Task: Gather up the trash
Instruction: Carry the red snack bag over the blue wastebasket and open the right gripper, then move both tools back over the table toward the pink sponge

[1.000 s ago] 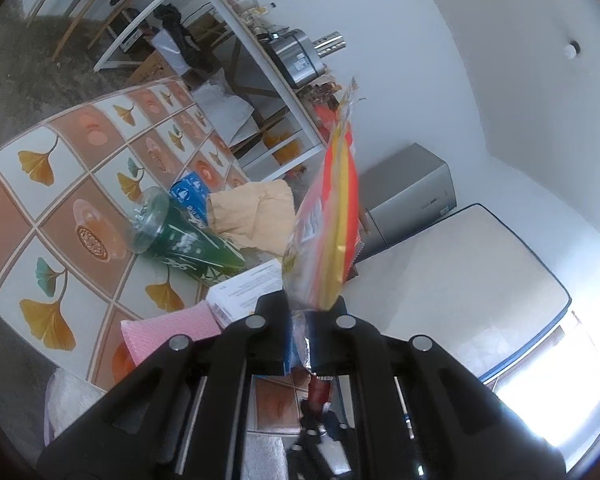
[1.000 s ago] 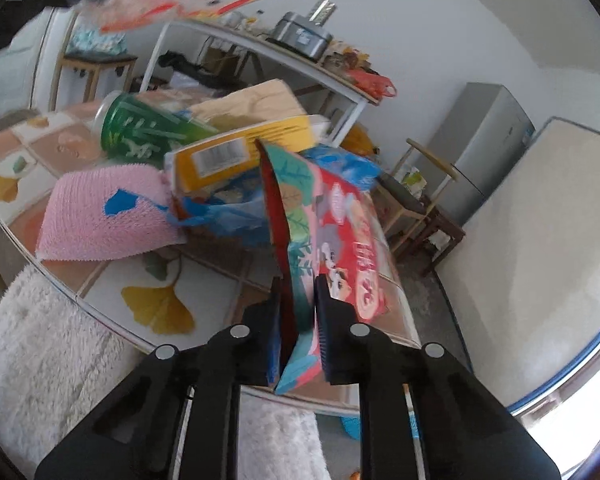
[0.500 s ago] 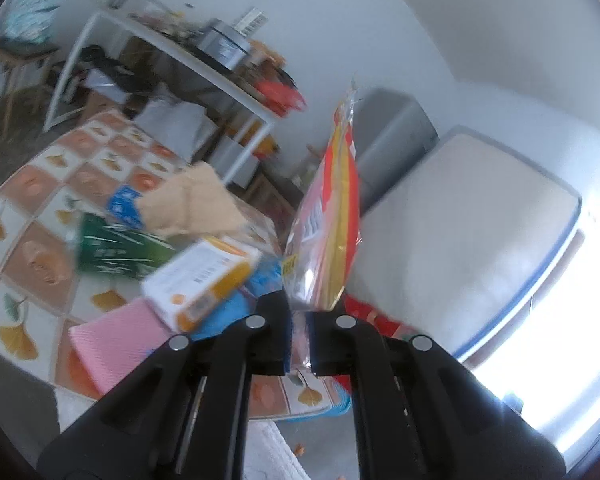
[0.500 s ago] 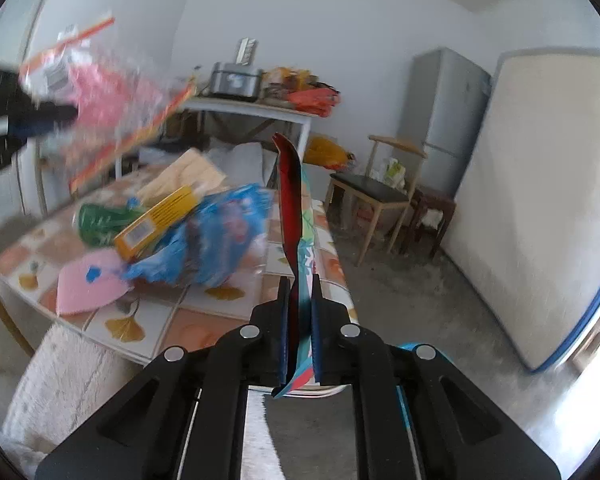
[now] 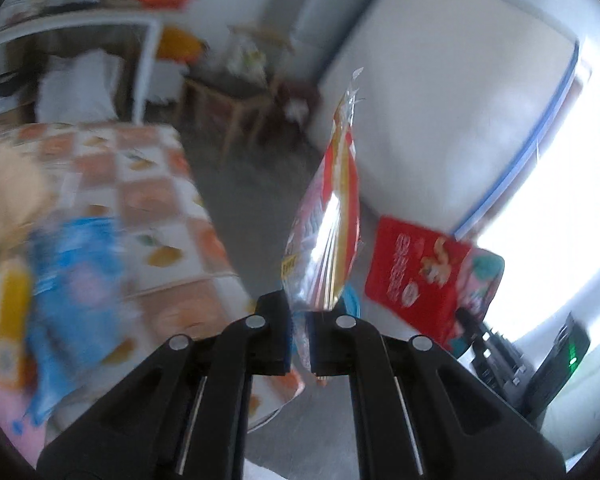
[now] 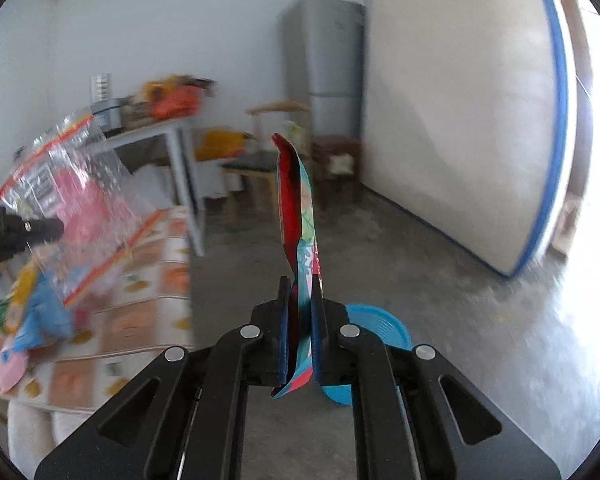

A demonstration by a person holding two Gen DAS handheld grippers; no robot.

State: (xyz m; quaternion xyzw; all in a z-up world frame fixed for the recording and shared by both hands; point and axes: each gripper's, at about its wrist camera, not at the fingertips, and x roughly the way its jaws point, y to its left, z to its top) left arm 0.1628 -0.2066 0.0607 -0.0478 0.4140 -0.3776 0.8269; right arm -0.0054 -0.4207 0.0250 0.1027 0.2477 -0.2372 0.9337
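Mattress, white with a blue edge, leans upright against the far wall, and everything else sits relative to it. Left of the mattress stands a grey fridge. Further left, across bare concrete floor, lies the counter with its leaf-patterned tile cloth, carrying a blurred heap of trash: blue wrapper, yellow box, pink cloth. On the floor in front of the mattress rests a blue bin, just behind the right gripper.

The left gripper has its fingers pinched tight on a clear red-and-yellow plastic bag, which stands up edge-on before the mattress. The right gripper has its fingers clamped narrow on a red and teal snack packet, also raised edge-on, left of the mattress in its own view. Both pieces are off the counter, in the air.
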